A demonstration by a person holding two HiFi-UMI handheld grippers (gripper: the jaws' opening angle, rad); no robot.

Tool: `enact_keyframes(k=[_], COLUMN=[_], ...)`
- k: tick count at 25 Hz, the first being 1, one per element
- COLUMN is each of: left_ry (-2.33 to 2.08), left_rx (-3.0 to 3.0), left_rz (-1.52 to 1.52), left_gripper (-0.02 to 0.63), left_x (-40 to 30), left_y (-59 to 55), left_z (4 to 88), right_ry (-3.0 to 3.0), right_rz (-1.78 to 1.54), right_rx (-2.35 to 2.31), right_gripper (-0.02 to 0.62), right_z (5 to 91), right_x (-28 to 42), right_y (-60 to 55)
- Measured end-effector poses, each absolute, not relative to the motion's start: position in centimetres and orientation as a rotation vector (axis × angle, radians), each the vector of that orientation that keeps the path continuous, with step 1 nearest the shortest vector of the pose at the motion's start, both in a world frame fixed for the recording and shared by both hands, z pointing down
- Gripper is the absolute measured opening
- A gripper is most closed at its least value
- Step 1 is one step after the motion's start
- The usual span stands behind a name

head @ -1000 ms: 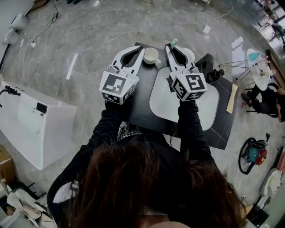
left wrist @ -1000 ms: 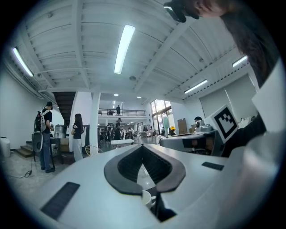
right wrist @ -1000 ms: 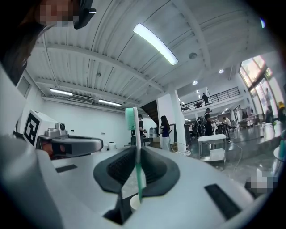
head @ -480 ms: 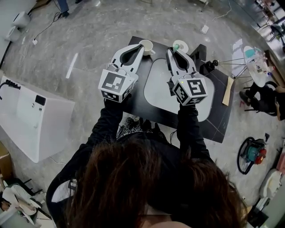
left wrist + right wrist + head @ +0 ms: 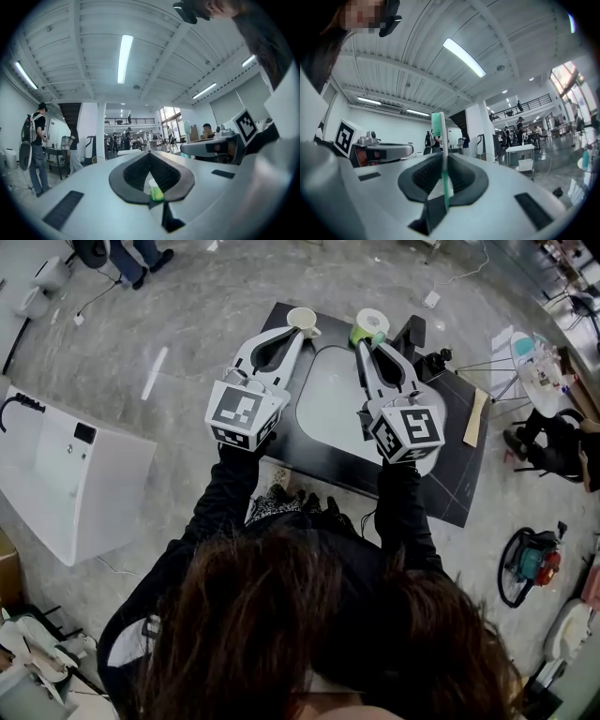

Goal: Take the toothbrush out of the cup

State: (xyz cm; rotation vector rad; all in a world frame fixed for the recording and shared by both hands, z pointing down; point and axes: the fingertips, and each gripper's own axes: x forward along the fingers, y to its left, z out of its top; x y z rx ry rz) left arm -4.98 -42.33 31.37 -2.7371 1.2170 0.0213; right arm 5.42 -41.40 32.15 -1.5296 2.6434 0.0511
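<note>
My right gripper (image 5: 362, 341) is shut on the toothbrush (image 5: 443, 159). The brush stands upright between the pads, teal handle below and bristle head on top. From the head view its green head (image 5: 359, 334) lies just at the near left of a white cup (image 5: 374, 322) on the far edge of the black table (image 5: 450, 493). A second white cup (image 5: 302, 317) sits just beyond my left gripper (image 5: 297, 332), whose tips meet. In the left gripper view a small white and green thing (image 5: 154, 190) shows in the gap; I cannot tell what it is.
A pale oval mat (image 5: 328, 399) covers the table's middle under both grippers. A black device on a tripod (image 5: 433, 362) and a wooden strip (image 5: 475, 418) stand at the table's right. A white cabinet (image 5: 75, 474) is on the floor at left; people stand at the top left (image 5: 122, 254).
Both grippers have drawn back from the cups toward the person, the toothbrush going along in the right one. The table and cups now sit farther up the head view.
</note>
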Motion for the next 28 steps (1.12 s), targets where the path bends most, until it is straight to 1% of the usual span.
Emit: enact_keyframes(k=[14,28], left_ry=[1.25,1.248], left_rx=[-2.704,-2.7], left_rz=[0.045,0.043], left_gripper=[0.006,0.006], left_x=[-4.5,-3.1], left_y=[-38.0,-36.0], left_z=[30.9,31.0], right_ry=[2.639,2.631], right_rz=[0.077,0.1], right_rx=[-1.52,-1.521], right_gripper=[0.04,0.04], right_z=[32.0,31.8], right_x=[6.8,8.5], right_y=[-36.2,-33.7])
